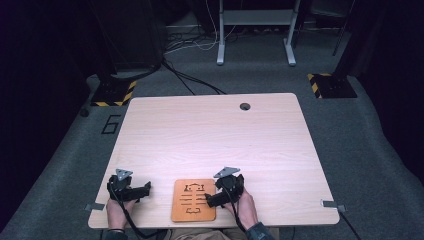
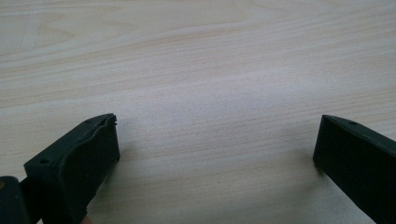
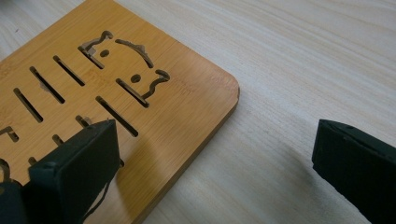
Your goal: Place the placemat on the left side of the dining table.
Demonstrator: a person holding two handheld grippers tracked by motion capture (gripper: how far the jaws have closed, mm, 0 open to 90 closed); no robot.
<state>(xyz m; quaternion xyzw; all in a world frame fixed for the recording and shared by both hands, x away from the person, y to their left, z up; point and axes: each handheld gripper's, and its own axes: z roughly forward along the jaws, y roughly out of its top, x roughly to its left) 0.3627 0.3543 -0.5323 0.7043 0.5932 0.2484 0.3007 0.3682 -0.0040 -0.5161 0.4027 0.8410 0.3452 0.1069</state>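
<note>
While a slotted bamboo board [image 1: 193,200] is lying at the middle of the table's [image 1: 210,135] near edge, nothing is standing between it and either hand. Both grippers are resting low near that edge: the left gripper [image 2: 215,140] is gaping wide over bare wood, holding nothing, and the right gripper [image 3: 215,149] (equally wide, equally empty) is straddling the board's far right corner, one jaw over its slots.
</note>
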